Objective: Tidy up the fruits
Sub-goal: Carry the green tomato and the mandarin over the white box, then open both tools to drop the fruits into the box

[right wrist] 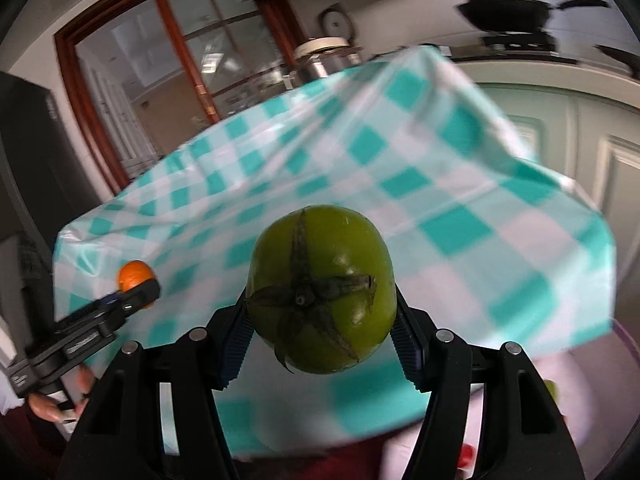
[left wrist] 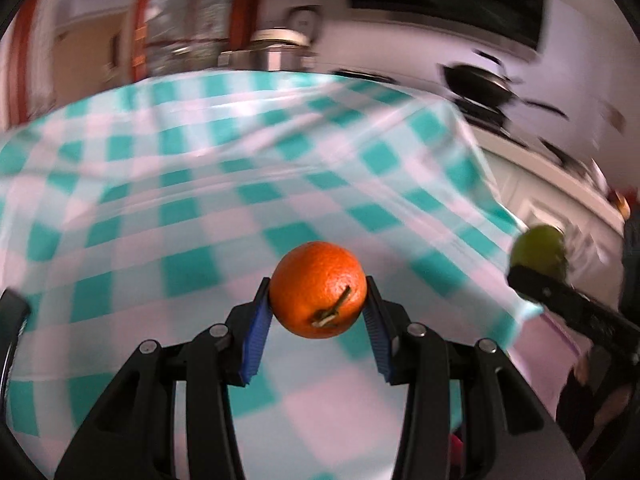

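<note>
My left gripper [left wrist: 318,308] is closed about an orange [left wrist: 318,289], the blue pads [left wrist: 256,336] pressing its two sides, stem end turned back toward the camera. It hangs in the air above the teal-and-white checked cloth [left wrist: 200,184] that lies below and ahead of the fingers. The pads meet the fruit only near their tips, so I judge the round, firm skin could roll out of the grip if I swing fast, and the smeared background suggests I am moving.

To its right, my right gripper [right wrist: 320,320] clamps a green tomato-like fruit [right wrist: 322,290], calyx facing the camera. This fruit fills nearly the whole span between the fingers and bulges past them. Squeezing harder might bruise it, while easing off might drop it onto the cloth or past the edge just ahead and to the right.

I can read no brand, label or writing in either view.
</note>
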Tool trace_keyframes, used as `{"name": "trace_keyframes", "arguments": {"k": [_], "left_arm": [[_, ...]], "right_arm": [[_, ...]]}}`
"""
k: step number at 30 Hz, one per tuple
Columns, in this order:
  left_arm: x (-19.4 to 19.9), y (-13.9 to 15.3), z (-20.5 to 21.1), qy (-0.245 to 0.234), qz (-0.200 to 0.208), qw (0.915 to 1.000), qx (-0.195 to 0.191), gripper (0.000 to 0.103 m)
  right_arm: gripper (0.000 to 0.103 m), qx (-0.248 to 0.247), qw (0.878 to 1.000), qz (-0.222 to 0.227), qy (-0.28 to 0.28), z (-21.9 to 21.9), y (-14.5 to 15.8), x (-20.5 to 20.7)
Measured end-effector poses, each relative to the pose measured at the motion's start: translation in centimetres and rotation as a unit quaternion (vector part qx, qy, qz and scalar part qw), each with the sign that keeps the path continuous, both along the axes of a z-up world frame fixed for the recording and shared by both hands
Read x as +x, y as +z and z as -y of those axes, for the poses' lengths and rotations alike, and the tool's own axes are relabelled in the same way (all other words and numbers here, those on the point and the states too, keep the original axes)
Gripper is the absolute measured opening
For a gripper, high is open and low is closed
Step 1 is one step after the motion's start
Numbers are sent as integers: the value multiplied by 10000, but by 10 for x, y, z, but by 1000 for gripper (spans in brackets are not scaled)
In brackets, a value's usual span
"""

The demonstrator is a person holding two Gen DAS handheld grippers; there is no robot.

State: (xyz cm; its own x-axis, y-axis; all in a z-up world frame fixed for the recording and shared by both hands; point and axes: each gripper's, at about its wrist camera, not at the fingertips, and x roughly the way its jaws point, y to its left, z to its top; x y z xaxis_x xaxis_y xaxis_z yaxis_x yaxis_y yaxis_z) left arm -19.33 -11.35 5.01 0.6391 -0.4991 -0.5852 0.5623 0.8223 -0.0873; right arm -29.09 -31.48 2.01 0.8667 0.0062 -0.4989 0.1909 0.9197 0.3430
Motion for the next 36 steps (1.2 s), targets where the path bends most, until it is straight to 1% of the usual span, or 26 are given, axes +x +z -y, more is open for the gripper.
{"name": "trace_keyframes", "arguments": {"k": [1, 3, 4, 7, 9, 12, 13, 14, 15, 16, 17, 18, 19, 21, 22, 23, 24, 25, 26, 27, 28, 29, 31, 32, 36], "left_arm": [[-11, -1, 14, -253, 56, 9996, 81, 44], [-25, -2, 31, -570, 127, 9981, 185, 44], [-35, -3, 44, -814, 168, 9962, 260, 44], [-53, -8, 72, -1318, 150, 9904, 398, 44], [-64, -13, 90, -1625, 116, 9853, 516, 44], [-84, -26, 121, -2139, 56, 9736, 793, 44], [-93, -33, 133, -2363, 23, 9673, 925, 44], [-101, -40, 146, -2578, -39, 9605, 1048, 44], [-105, -46, 155, -2718, -104, 9557, 1130, 44], [-111, -55, 169, -2927, -227, 9477, 1255, 44], [-118, -66, 184, -3165, -380, 9374, 1403, 44], [-122, -73, 192, -3309, -456, 9304, 1507, 44], [-131, -87, 207, -3527, -538, 9184, 1712, 44], [-141, -108, 225, -3784, -662, 9012, 2005, 44], [-149, -124, 236, -4007, -816, 8845, 2245, 44], [-156, -136, 244, -4153, -919, 8721, 2419, 44], [-160, -145, 248, -4244, -997, 8633, 2542, 44], [-166, -161, 255, -4397, -1163, 8470, 2752, 44], [-169, -169, 258, -4464, -1230, 8393, 2850, 44], [-174, -181, 262, -4557, -1298, 8277, 3006, 44], [-177, -190, 265, -4625, -1357, 8187, 3121, 44], [-179, -197, 266, -4668, -1406, 8118, 3214, 44], [-183, -207, 268, -4689, -1401, 8053, 3348, 44], [-183, -211, 270, -4684, -1397, 8036, 3397, 44], [-183, -223, 277, -4606, -1335, 8031, 3537, 44]], "right_arm": [[62, -20, 9999, -38, -98, 8, -3, -8], [62, -76, 9993, -123, -347, 27, -12, -29], [62, -99, 9989, -160, -428, 34, -16, -34], [62, -244, 9960, -375, -771, 58, -32, -61], [62, -318, 9923, -615, -1025, 75, -47, -78], [62, -314, 9860, -978, -1313, 98, -71, -98], [61, -311, 9841, -1091, -1368, 105, -77, -101], [62, -329, 9797, -1325, -1468, 114, -87, -104], [61, -357, 9760, -1504, -1533, 121, -94, -105], [61, -380, 9723, -1683, -1577, 127, -101, -106], [61, -383, 9677, -1912, -1600, 136, -110, -106], [61, -365, 9644, -2059, -1620, 143, -117, -106], [61, -332, 9608, -2198, -1655, 149, -124, -106], [61, -197, 9516, -2512, -1758, 164, -140, -105], [61, -152, 9487, -2608, -1778, 168, -146, -102], [61, -91, 9437, -2774, -1798, 175, -155, -99], [61, -68, 9412, -2863, -1793, 179, -159, -97], [61, -46, 9383, -2966, -1778, 184, -165, -94], [61, -46, 9346, -3097, -1751, 190, -171, -90], [61, -77, 9312, -3206, -1732, 194, -176, -86], [61, -103, 9289, -3279, -1717, 197, -179, -84], [61, -118, 9266, -3354, -1698, 200, -183, -80], [61, -68, 9267, -3367, -1670, 206, -188, -75], [61, -42, 9268, -3365, -1670, 207, -189, -73], [61, 36, 9262, -3375, -1677, 217, -196, -64]]}}
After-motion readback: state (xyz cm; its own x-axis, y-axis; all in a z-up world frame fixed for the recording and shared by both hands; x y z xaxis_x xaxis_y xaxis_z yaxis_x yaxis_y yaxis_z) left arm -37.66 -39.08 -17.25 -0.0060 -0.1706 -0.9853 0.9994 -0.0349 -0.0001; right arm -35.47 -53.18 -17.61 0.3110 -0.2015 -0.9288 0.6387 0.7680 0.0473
